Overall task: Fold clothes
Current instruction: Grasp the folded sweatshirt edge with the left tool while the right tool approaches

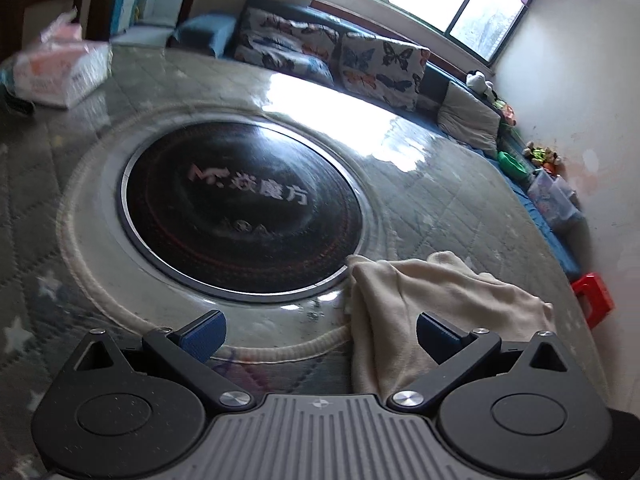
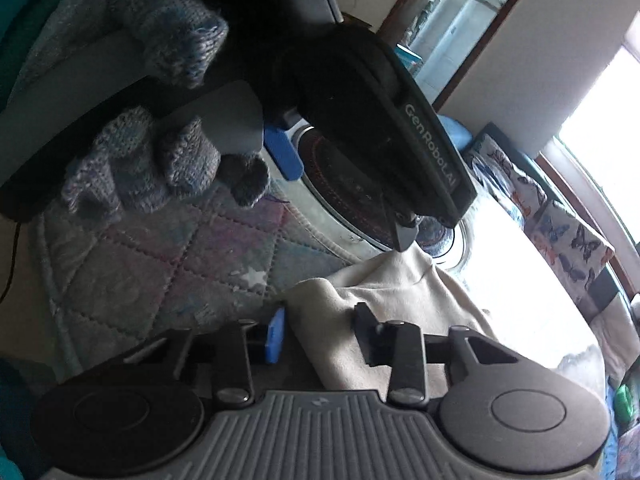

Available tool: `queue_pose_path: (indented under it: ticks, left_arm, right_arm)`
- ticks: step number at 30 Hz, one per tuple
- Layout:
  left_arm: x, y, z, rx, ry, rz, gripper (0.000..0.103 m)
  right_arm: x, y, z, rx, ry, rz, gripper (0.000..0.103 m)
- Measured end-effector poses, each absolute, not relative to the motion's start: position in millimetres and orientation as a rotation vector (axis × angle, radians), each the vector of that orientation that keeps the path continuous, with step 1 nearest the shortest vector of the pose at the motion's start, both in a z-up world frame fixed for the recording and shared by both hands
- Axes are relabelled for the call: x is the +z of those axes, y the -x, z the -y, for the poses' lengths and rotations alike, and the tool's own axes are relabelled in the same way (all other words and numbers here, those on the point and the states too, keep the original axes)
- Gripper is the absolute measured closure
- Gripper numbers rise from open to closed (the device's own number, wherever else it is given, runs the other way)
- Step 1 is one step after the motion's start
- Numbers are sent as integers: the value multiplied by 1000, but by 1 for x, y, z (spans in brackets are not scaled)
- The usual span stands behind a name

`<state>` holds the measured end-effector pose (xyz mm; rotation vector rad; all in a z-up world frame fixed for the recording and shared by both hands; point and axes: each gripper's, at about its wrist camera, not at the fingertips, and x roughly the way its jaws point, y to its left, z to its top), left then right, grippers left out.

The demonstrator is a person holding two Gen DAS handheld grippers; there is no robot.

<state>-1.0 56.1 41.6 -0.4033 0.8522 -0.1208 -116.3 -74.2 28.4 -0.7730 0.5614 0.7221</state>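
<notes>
Cream cloth [image 1: 432,312] lies bunched just ahead of the left claw [image 1: 320,336] in the left wrist view, spilling from the rim of the black round cooktop [image 1: 240,204] toward the near edge of the quilted worktop [image 1: 440,200]; this claw stands wide open with nothing between its blue pads, its right finger over the cloth. A tissue box [image 1: 60,68] sits well apart at the far left, and the glossy stretch toward the butterfly cushions [image 1: 360,60] is bare, giving room to spread the garment. From the right wrist view, the right claw [image 2: 320,340] is partly open around a raised fold of the cloth [image 2: 400,300], though whether the pads actually pinch it I cannot tell. A gloved hand [image 2: 160,160] carries the other claw above the cooktop. Judging by the rumpled heap, the garment is being gathered or laid out; it needs a corner caught in each claw and drawn flat.
</notes>
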Motion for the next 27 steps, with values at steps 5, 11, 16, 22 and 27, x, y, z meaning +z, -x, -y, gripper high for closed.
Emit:
queue_pose_path:
  ticks: [5,11,16,22,27]
  left_arm:
    - [40,-7,-53,-158,455,-895,0]
    - [35,-13,-44,-186,505,-922,2]
    - [34,-8,-46,-145,591,-901,8]
    - [32,-7,-47,-113,703,-906,10]
    - [27,-4,-46,-115,814,-914,10]
  right_arm:
    - [43,114,90,725,658,-578,91]
    - [60,111,108,727,519,-596,93]
    - [75,108,124,727,404,-609,94]
    - [81,106,142,778,382,-582,94]
    - [82,105,151,812,373,-564,94]
